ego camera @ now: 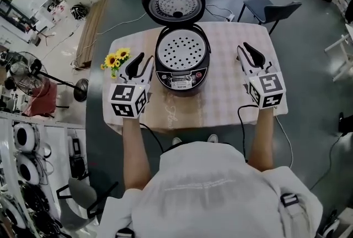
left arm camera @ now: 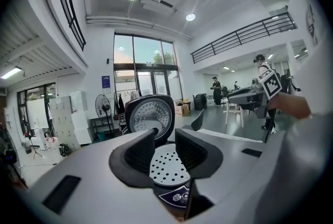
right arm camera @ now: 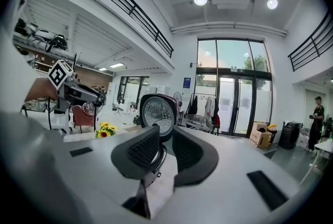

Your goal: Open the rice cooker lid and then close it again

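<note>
The dark rice cooker (ego camera: pixel 182 72) stands mid-table with its lid (ego camera: pixel 174 4) swung fully up and back, and the perforated steam tray (ego camera: pixel 182 50) shows inside. My left gripper (ego camera: pixel 142 61) hovers just left of the cooker body, open and holding nothing. My right gripper (ego camera: pixel 251 53) hangs over the table well to the cooker's right, also open and empty. In the left gripper view, the raised lid (left arm camera: pixel 151 115) and the tray (left arm camera: pixel 167 167) appear through the gap of that gripper (left arm camera: pixel 165 137). The right gripper view shows the lid (right arm camera: pixel 156 113) beyond that gripper (right arm camera: pixel 165 135).
A checked cloth covers the table (ego camera: pixel 226 104). Yellow artificial flowers (ego camera: pixel 116 59) stand at its left edge beside my left gripper. A dark chair (ego camera: pixel 270 10) stands behind the table's right corner. The cooker's cord (ego camera: pixel 220 10) trails off the back. Fans and equipment (ego camera: pixel 33 82) crowd the floor at left.
</note>
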Motion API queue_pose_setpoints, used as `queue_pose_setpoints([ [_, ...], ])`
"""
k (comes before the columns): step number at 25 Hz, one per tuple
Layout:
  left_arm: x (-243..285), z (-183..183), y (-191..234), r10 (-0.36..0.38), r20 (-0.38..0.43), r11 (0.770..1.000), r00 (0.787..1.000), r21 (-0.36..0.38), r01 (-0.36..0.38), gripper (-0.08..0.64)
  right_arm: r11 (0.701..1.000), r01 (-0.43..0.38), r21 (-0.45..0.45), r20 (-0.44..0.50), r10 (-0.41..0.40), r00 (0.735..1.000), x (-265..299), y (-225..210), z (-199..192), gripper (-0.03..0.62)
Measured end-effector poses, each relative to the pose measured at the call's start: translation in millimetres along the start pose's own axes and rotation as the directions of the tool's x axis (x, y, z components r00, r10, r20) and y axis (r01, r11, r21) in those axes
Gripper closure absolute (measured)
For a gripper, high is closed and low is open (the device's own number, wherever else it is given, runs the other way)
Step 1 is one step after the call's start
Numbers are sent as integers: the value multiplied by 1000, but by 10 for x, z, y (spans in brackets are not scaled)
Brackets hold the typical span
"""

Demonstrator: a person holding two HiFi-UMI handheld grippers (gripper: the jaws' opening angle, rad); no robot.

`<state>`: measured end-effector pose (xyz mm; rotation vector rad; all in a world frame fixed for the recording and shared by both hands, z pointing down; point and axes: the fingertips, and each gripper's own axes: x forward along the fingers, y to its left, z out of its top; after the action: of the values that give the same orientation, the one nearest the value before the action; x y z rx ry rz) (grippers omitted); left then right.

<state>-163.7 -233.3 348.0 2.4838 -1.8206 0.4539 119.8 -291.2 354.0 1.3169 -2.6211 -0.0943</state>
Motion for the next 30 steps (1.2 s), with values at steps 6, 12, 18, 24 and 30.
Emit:
queue_pose_setpoints([
  [6,130,98,-173,37,-19,999,999,40,-37,423,997,-76,3,2,76,997,124,-120,-127,500],
  [12,271,174,-154,61,-46,995,997,87,-57,423,988,-150,-20,31,151,988,323,-203,-68,500],
  [18,461,279,30,46,-55,989,997,146,-38,416,984,-180,-3,47,180,983,564,-191,-15,500],
  [24,807,341,381,11,-45,981,999,193,-2,414,986,-168,19,28,168,985,854,-153,-32,500],
  [30,1186,458,811,-28,-43,972,999,232,38,408,989,-138,56,10,138,990,1169,-144,24,500],
])
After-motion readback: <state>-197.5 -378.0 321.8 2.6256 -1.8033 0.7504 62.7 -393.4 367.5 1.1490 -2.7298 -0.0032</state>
